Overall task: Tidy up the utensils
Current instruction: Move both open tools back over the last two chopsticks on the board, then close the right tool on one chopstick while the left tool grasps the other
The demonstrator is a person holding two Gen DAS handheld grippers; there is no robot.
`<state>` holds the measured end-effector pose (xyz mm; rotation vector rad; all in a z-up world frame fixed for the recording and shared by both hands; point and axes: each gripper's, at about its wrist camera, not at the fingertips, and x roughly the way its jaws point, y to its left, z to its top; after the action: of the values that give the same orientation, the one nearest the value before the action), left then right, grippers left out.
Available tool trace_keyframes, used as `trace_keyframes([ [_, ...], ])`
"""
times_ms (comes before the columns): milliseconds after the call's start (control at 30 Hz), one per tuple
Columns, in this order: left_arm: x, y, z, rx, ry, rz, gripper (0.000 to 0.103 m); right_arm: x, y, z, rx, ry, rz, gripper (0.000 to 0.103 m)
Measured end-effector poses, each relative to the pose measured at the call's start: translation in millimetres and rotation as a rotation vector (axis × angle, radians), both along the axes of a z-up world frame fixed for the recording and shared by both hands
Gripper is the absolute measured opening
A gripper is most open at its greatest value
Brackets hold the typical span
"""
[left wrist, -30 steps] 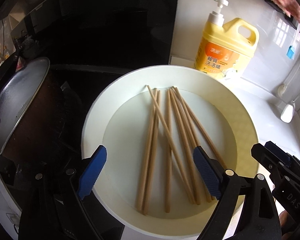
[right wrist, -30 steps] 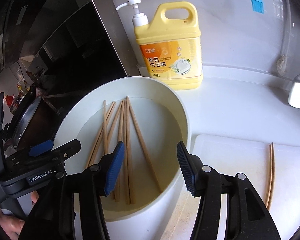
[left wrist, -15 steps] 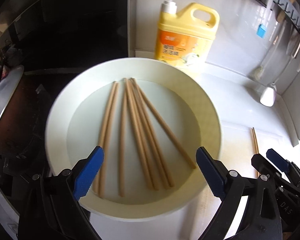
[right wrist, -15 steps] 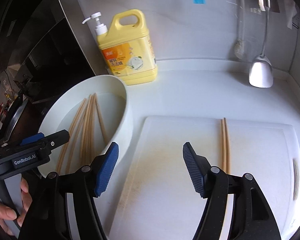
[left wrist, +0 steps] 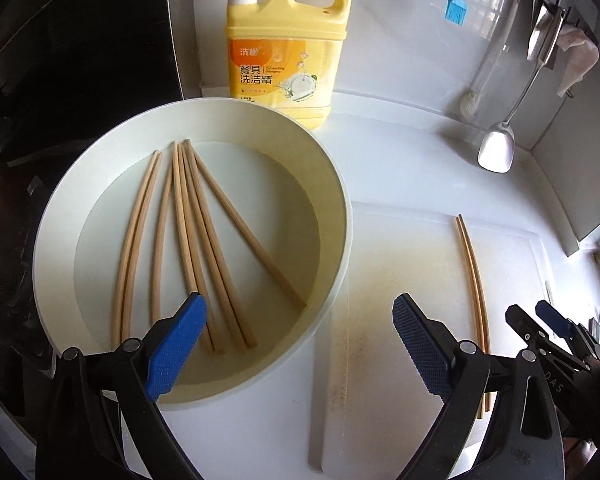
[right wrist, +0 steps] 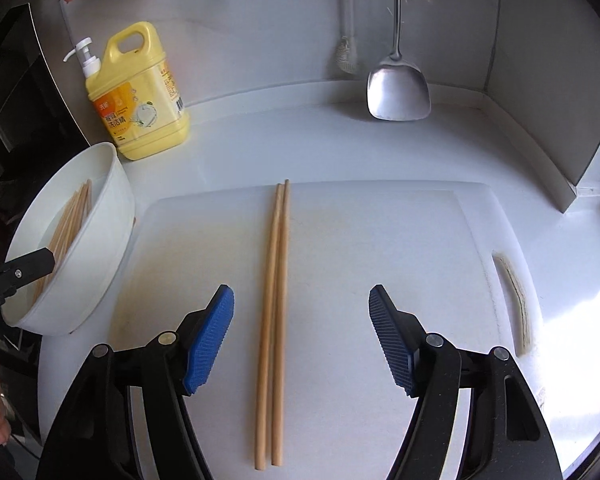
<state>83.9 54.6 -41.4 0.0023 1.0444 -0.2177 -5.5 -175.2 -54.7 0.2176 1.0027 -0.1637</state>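
Several wooden chopsticks (left wrist: 188,240) lie in a white bowl (left wrist: 350,232) holding shallow water. My left gripper (left wrist: 299,300) hangs open over the bowl's right rim with nothing between its fingers. To its right, a pair of chopsticks (left wrist: 474,276) lies side by side on the white cutting board (left wrist: 400,240). My right gripper (right wrist: 300,292) is open above that pair (right wrist: 276,280), which runs between its blue pads (right wrist: 208,340) without touching them. In the right wrist view the bowl (right wrist: 100,240) is at the left edge, with the left gripper's tip (right wrist: 20,268) over it.
A yellow detergent bottle (left wrist: 284,60) with a pump stands behind the bowl. A metal spatula (right wrist: 398,92) and a blue brush (left wrist: 456,8) hang on the back wall. A black hob (left wrist: 80,80) borders the bowl on the left. A wall corner closes the counter at right.
Both grippers have swung right. The left went from over the bowl's middle to its right rim. The right left the bowl, stands over the pair on the board, and opened wider.
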Motion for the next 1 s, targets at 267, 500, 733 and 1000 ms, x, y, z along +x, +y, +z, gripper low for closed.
trace_keyframes([
  [267, -6, -17, -5, 0.02, 0.016, -0.021, 0.092, -4, -8, -23, -0.011, 0.041, 0.001, 0.067],
  [500, -8, -23, -9, 0.031, 0.028, -0.029, 0.092, -2, -4, -33, -0.03, 0.057, 0.024, 0.067],
  [733, -10, -29, -12, 0.041, 0.04, -0.03, 0.092, -3, 2, -35, -0.084, 0.049, 0.061, 0.067],
  [1000, -13, -38, -14, 0.048, 0.042, -0.039, 0.093, 1, 7, -39, -0.123, 0.03, 0.093, 0.063],
])
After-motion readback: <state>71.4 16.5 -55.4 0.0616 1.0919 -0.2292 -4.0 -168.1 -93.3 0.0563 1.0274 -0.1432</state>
